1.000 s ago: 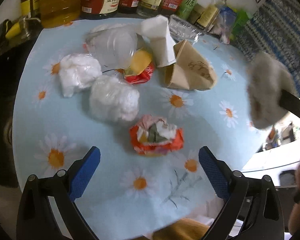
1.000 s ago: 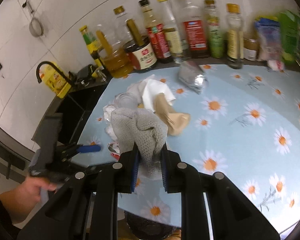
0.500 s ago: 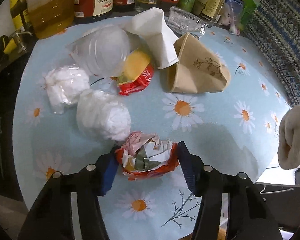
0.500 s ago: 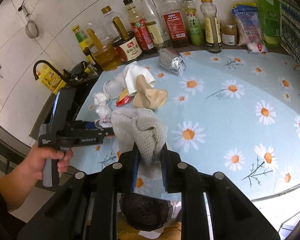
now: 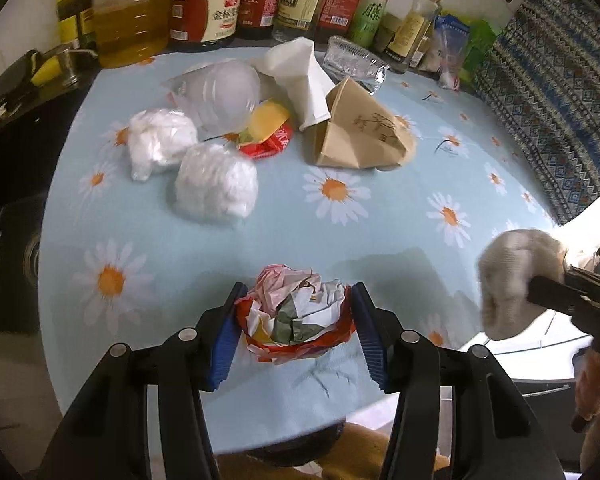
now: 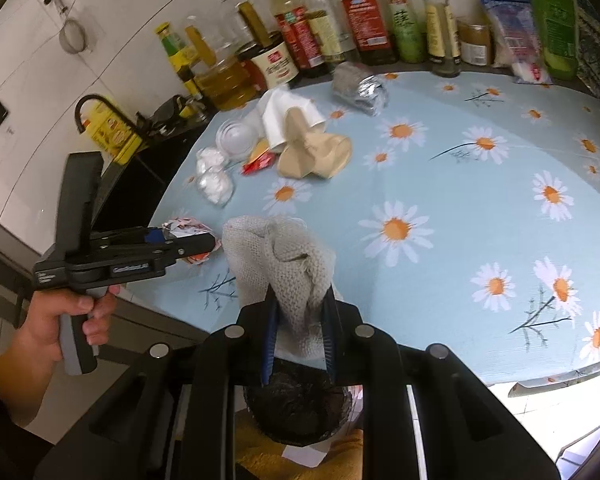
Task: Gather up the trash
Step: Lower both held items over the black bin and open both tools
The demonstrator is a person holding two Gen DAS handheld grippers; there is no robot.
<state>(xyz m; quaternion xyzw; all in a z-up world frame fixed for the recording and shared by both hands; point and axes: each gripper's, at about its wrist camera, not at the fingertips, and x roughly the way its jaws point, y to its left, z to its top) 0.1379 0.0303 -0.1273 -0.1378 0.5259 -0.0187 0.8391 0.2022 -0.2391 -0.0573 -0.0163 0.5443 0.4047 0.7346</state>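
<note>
A crumpled red and white wrapper (image 5: 296, 314) lies near the front edge of the daisy-print table (image 5: 380, 240). My left gripper (image 5: 296, 334) has its blue pads on both sides of the wrapper, touching it. It also shows in the right wrist view (image 6: 188, 240). My right gripper (image 6: 298, 332) is shut on a grey knitted cloth (image 6: 280, 264), held above the table's front edge; the cloth shows in the left wrist view (image 5: 516, 280). More trash lies further back: two white plastic wads (image 5: 216, 184), a clear lid (image 5: 220, 96), a red sachet (image 5: 266, 144), a white cup (image 5: 300, 76), a brown paper bag (image 5: 360, 128).
A row of sauce and oil bottles (image 5: 260, 0) stands along the back of the table. A crushed clear bottle (image 5: 356, 64) lies in front of them. A black bin (image 6: 296, 408) sits below the table's front edge. A dark sink area (image 5: 12, 120) lies left.
My left gripper moved forward and closed its jaws from wide open to touching the red wrapper. My right gripper with the cloth drew back toward the table's front edge.
</note>
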